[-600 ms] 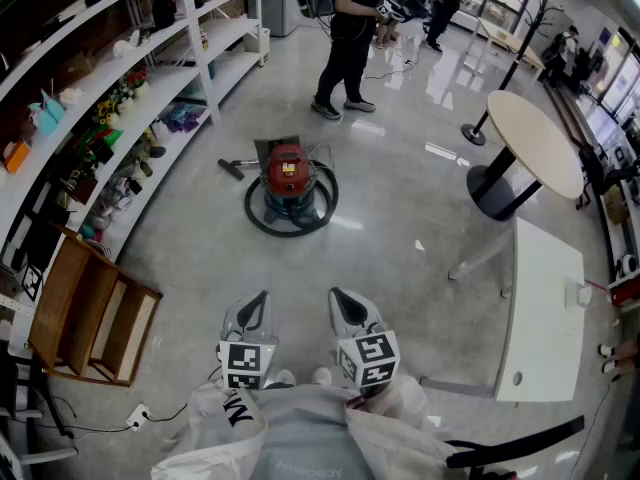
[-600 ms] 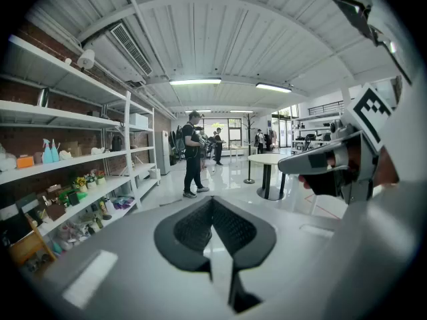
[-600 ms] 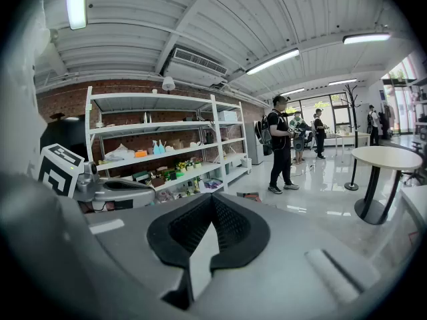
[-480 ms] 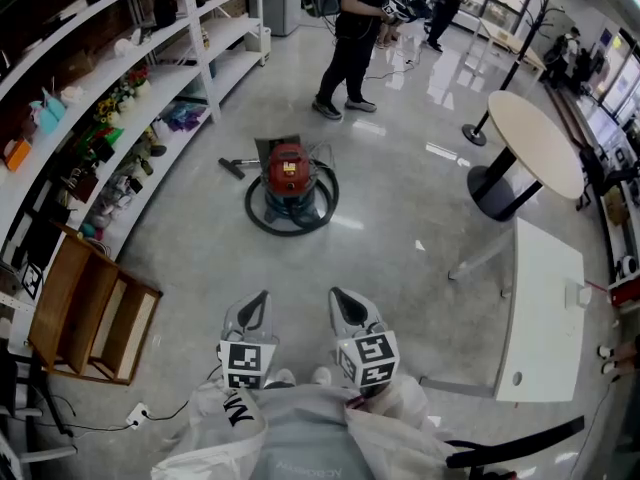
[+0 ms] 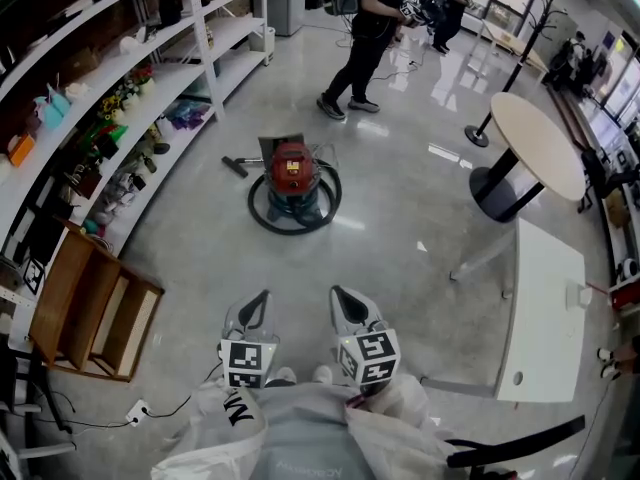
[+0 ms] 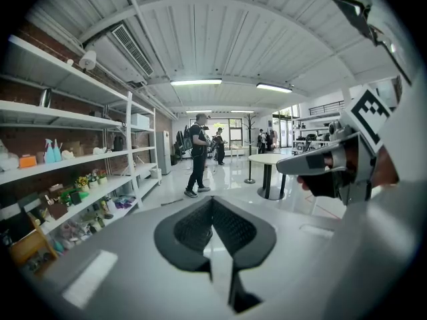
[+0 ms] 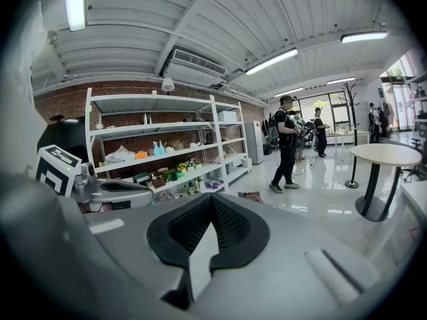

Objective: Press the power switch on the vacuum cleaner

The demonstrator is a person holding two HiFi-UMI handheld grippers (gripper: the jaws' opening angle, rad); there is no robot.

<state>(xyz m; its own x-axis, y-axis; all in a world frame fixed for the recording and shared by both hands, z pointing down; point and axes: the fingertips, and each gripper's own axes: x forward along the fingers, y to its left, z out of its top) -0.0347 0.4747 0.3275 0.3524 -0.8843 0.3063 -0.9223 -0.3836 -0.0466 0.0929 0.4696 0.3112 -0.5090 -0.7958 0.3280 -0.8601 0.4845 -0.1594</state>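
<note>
The vacuum cleaner is a red canister standing on the floor, ringed by its black hose, with the floor nozzle to its left. It stands well ahead of both grippers. My left gripper and right gripper are held side by side close to my body, both shut and holding nothing. In the right gripper view only a sliver of the red vacuum cleaner peeks over the jaws. The left gripper view does not show it.
White shelves with small items line the left side, with a wooden crate at their near end. A round table and a white table stand on the right. A person stands beyond the vacuum. A cable lies near my feet.
The person beyond the vacuum has stepped a little to the right and farther away. The view has shifted slightly. Both grippers stay as they were.
</note>
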